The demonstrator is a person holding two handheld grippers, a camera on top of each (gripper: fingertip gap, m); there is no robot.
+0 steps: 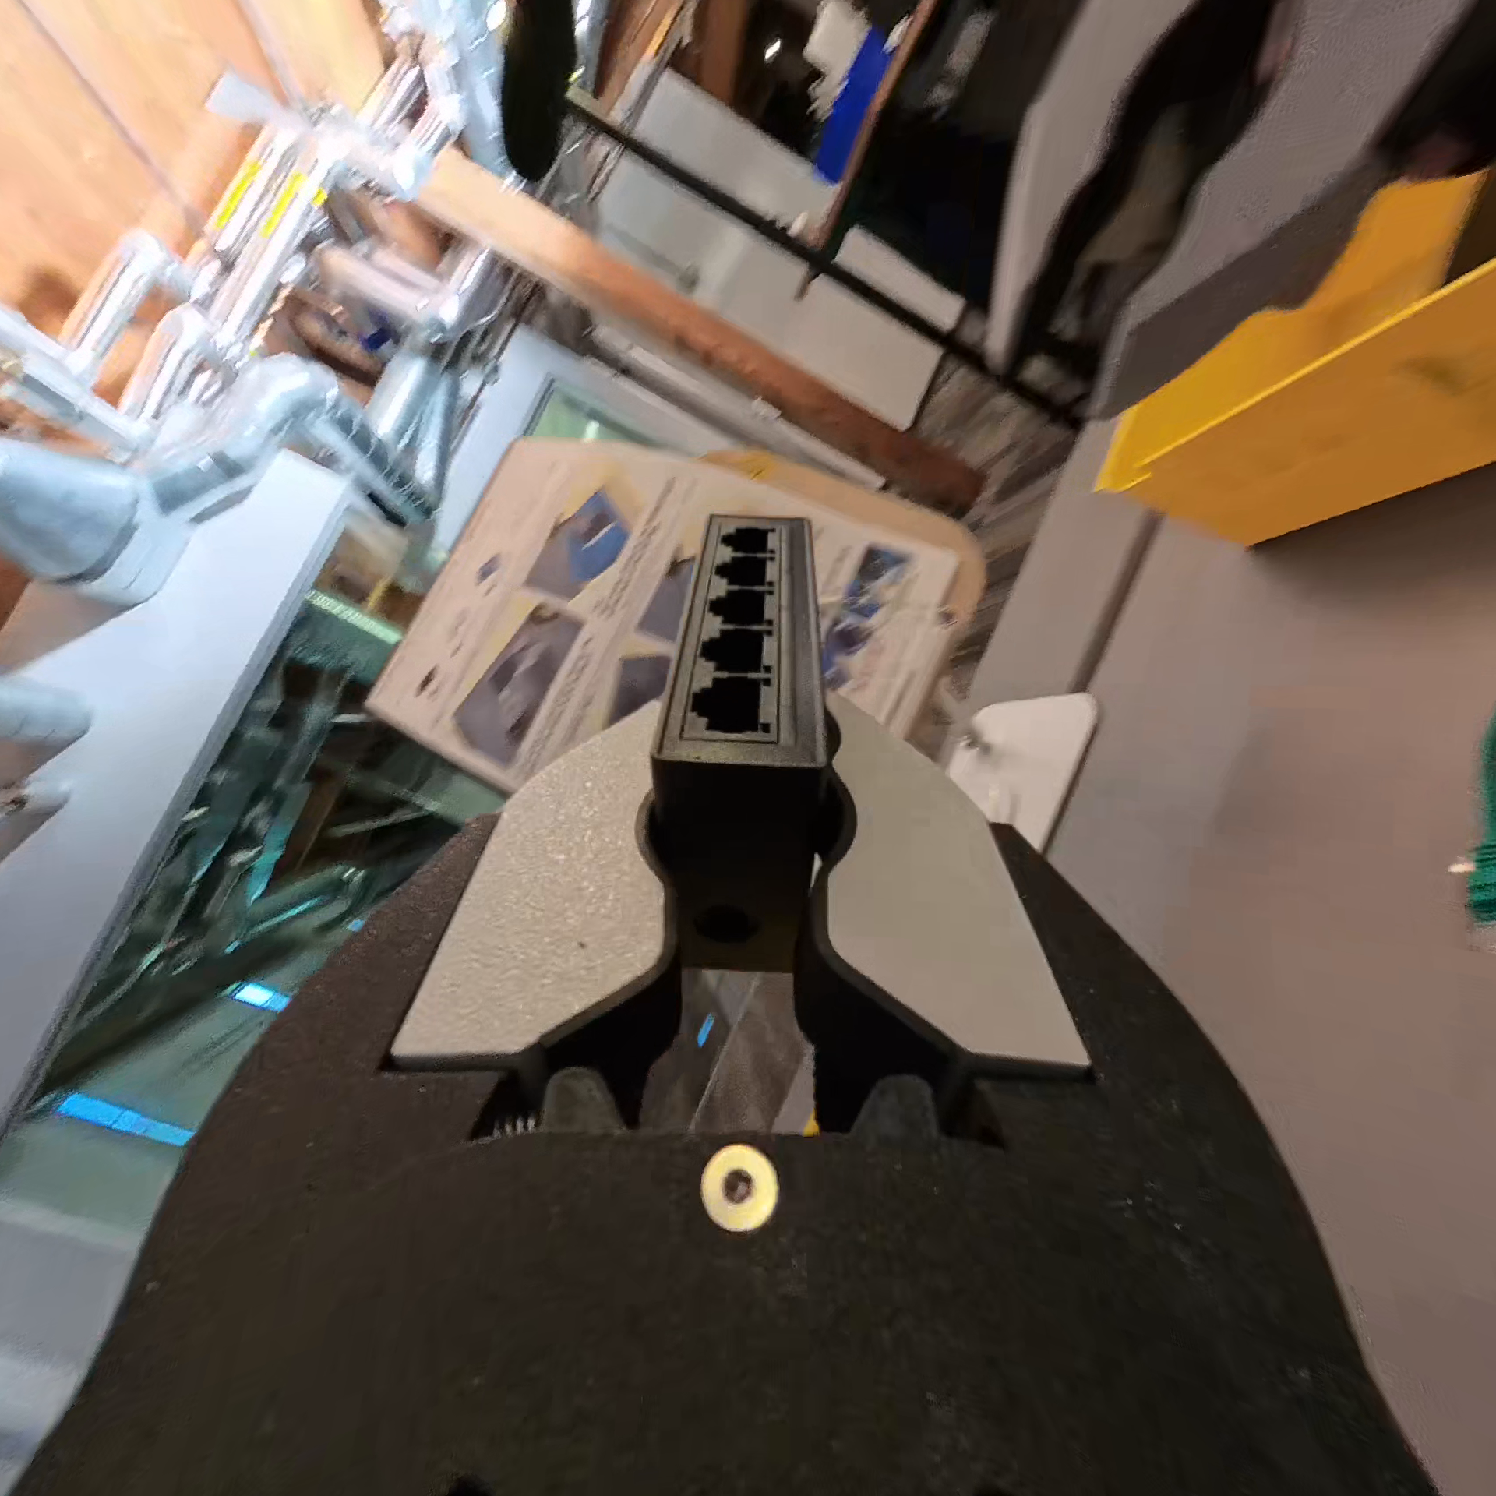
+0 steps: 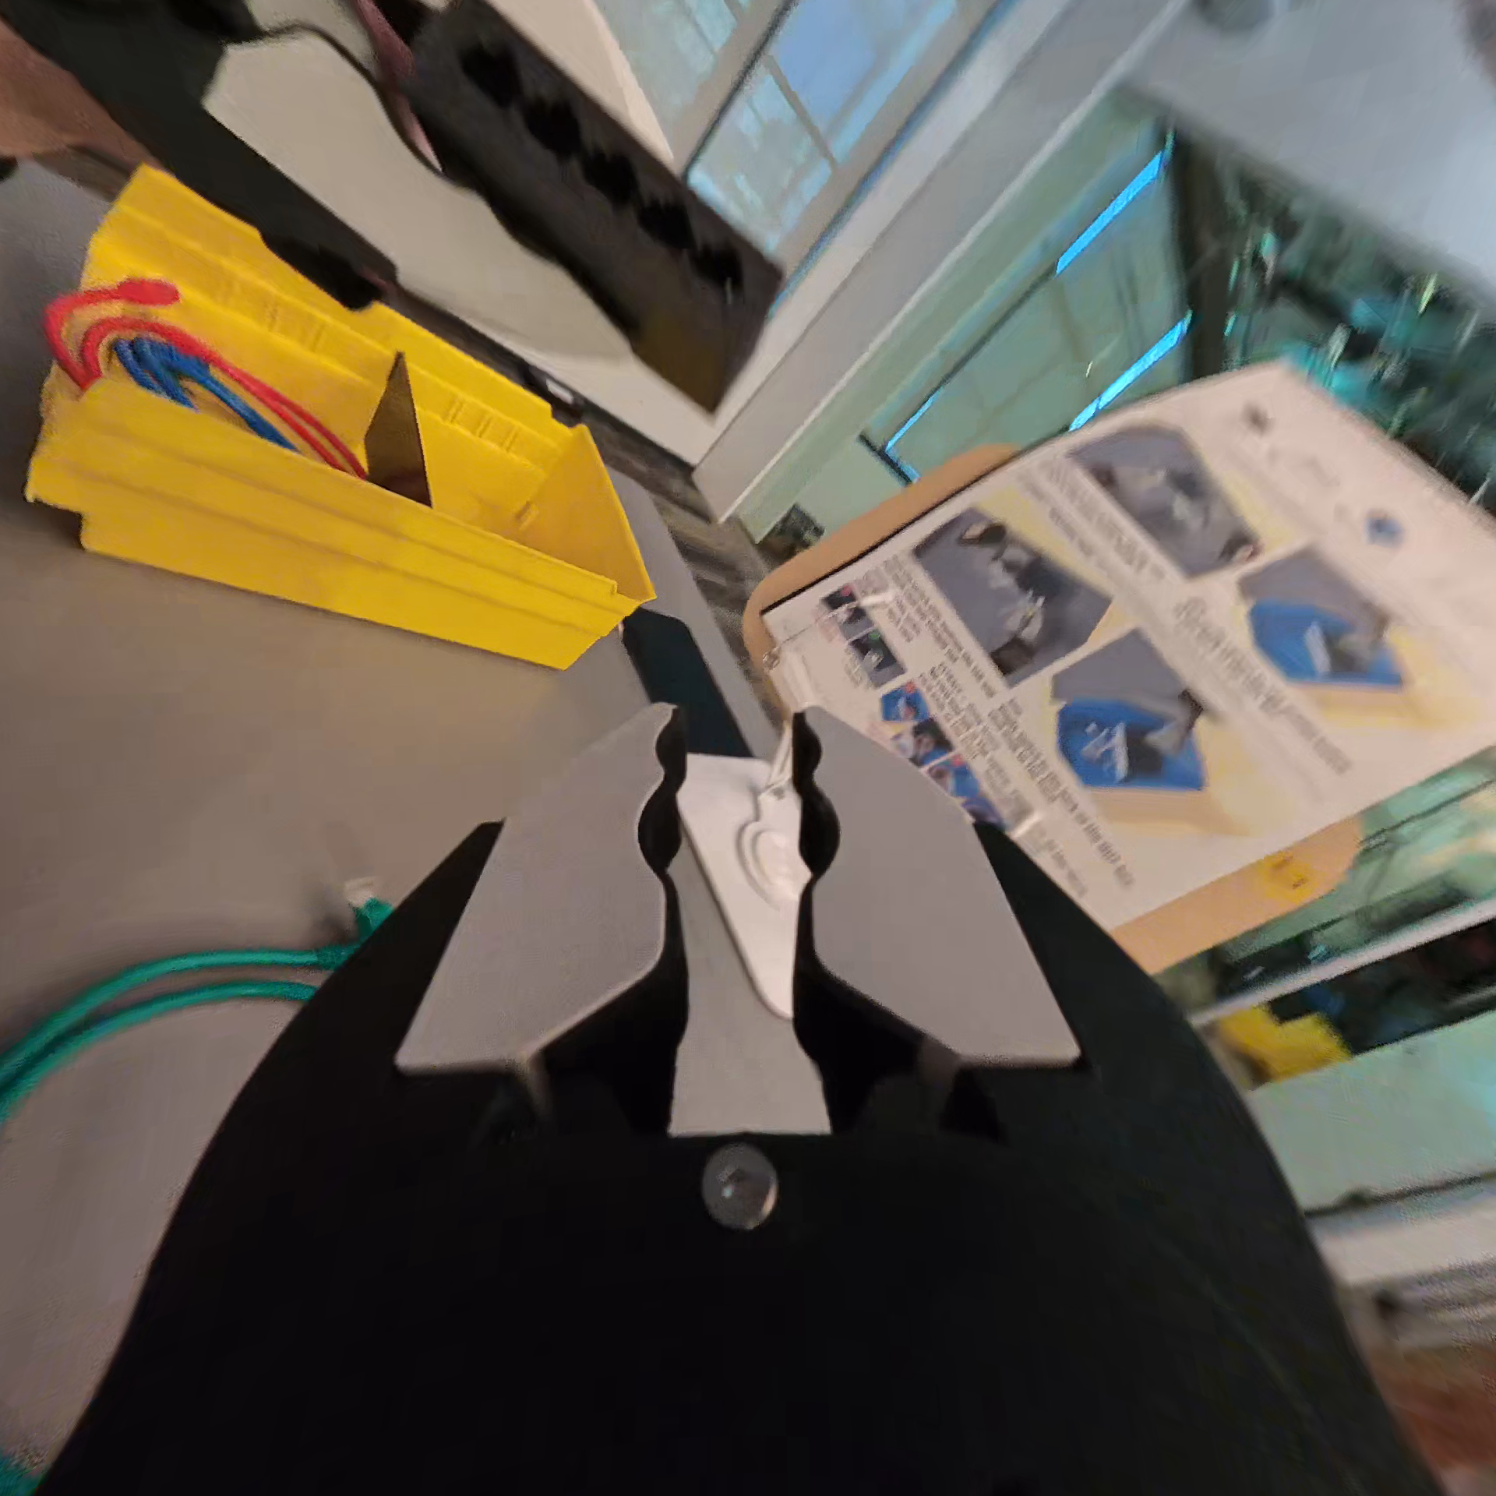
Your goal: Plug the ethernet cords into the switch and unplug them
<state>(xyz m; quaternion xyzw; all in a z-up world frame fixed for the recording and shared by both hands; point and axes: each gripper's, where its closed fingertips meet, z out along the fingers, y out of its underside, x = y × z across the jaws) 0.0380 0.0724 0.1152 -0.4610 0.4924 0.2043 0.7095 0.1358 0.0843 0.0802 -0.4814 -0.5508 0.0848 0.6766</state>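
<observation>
Claws first: my left claw (image 1: 741, 809) is closed on the black switch (image 1: 741, 648), gripping its near end between the two grey fingers (image 1: 567, 874). The switch stands out beyond the fingertips, lifted clear of the tabletop (image 1: 1295, 809), with its row of five ports facing my camera. All five ports look empty. Below the ports, a small round hole shows in the switch's end face between my fingers.

My right claw (image 2: 735, 753) is parted a little, with a narrow gap between its wavy-edged grey fingers (image 2: 558, 890), and it holds nothing. Through that gap I see a white plate (image 2: 728, 826) lying on the grey tabletop (image 2: 243, 728) near its edge.

To the left of my right claw, a green ethernet cord (image 2: 162, 979) lies on the tabletop in two strands, its clear plug just beside my left finger. Farther off, toward the upper left, sits a yellow bin (image 2: 324, 534) with a divider; red and blue cords (image 2: 162, 356) are coiled in its far compartment.

Beyond the tabletop's edge, a board (image 2: 1133, 648) covered in printed pictures leans at an angle. Both views are blurred and tilted, and the room behind is hard to make out.
</observation>
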